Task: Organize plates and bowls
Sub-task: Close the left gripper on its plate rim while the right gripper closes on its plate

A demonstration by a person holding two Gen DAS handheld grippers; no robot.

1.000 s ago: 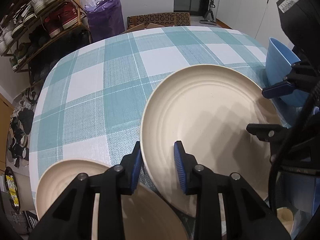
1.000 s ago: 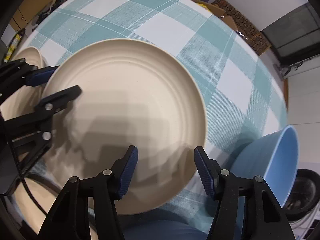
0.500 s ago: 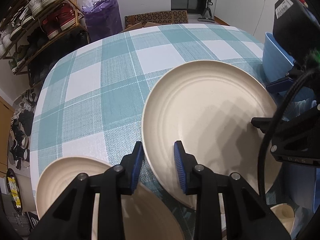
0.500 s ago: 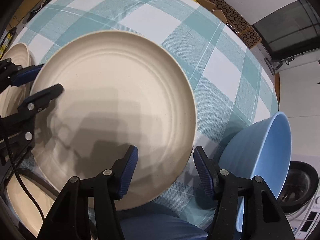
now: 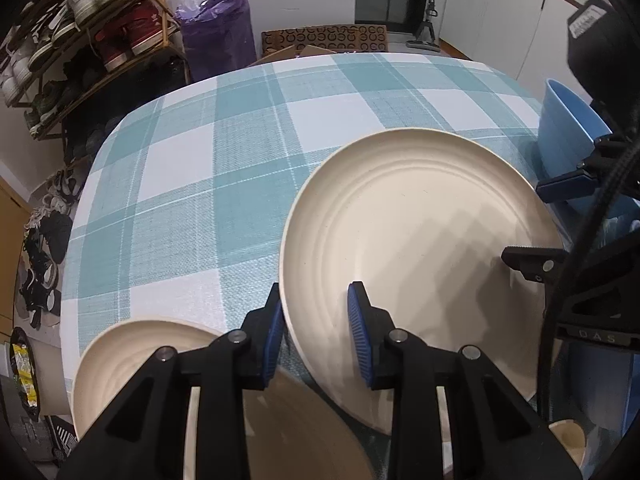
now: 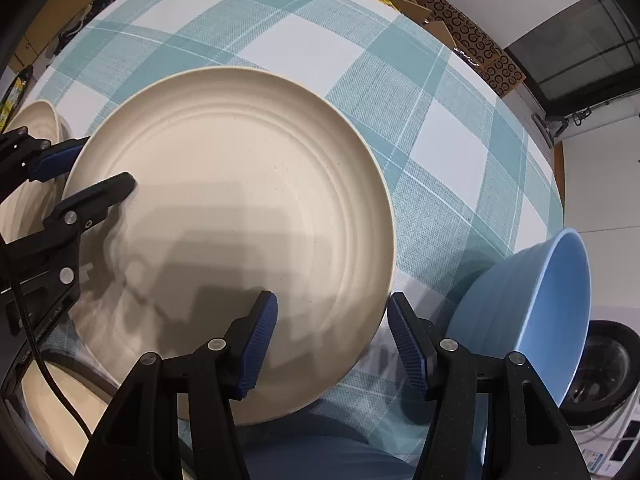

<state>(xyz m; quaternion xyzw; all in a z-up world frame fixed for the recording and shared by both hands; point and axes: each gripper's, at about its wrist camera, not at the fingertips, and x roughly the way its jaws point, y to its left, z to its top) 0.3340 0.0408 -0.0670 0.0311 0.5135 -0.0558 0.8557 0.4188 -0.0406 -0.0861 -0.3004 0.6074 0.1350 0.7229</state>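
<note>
**Two tools astride one plate rim**

Both tools straddle the big cream plate (image 5: 420, 240) from opposite sides. The left tool (image 5: 316, 332) has its jaws narrowly apart over the rim at the plate's 8 o'clock, one pad outside and one over the dish. Whether those pads actually bite, I cannot tell. The right tool (image 6: 334, 340) stands with its jaws well apart at the plate's 4 o'clock. Its outer pad is just beside the rim, its inner pad is above the plate floor, and nothing is clamped.

Seen from the left tool, the plate spreads away toward 1 o'clock; from the right tool it spreads toward 11 o'clock. Its near edge looks raised off the checked worktop (image 5: 200, 184), so I judge it is being carried.

A second plate (image 5: 132, 352) lies at 8 o'clock of the left tool, close under the lifted edge, and is the likely stacking spot. The blue bowl (image 6: 540, 320) leans at 3 o'clock of the right tool, near enough to crowd a swing that way. Open cloth lies from 10 to 12 o'clock.
</note>
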